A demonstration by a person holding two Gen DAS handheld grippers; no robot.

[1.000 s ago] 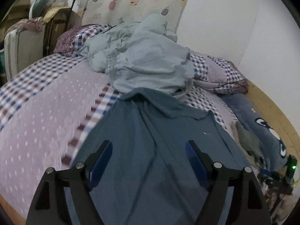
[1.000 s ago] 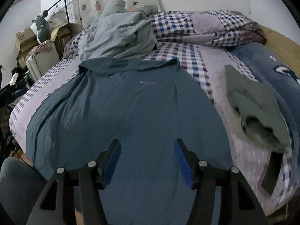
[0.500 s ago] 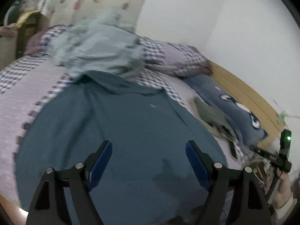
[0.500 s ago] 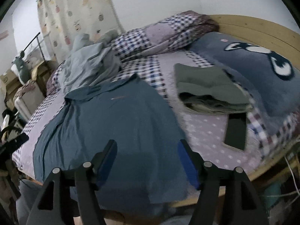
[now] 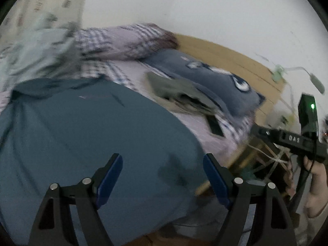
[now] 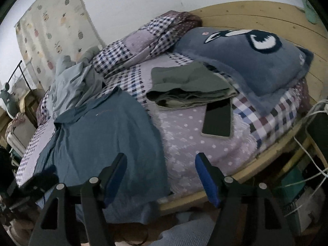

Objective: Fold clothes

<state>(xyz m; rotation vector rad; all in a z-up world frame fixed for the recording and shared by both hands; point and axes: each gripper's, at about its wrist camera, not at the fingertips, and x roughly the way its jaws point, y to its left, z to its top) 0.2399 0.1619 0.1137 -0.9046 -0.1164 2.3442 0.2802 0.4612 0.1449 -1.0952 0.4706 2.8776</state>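
Note:
A teal-blue shirt [image 5: 92,127] lies spread flat on the bed, collar toward the far side; it also shows in the right wrist view as the shirt [image 6: 106,141], its hem hanging over the bed's near edge. My left gripper [image 5: 163,176] hovers open above the shirt's lower right part. My right gripper [image 6: 161,176] is open over the shirt's right hem and the bedspread beside it. Neither holds anything. A folded olive-green garment [image 6: 188,86] rests right of the shirt. A pale blue crumpled garment [image 6: 69,86] lies beyond the collar.
A dark phone [image 6: 217,121] lies on the dotted bedspread near the folded garment. A grey-blue cartoon pillow [image 6: 246,57] leans at the wooden headboard [image 6: 266,18]. A checked duvet [image 6: 143,41] is bunched at the wall. The other gripper's body and a hand [image 5: 315,176] show at right.
Both views have swung to the right, toward the headboard and the shirt's right edge. Both grippers stay open and the shirt has not moved.

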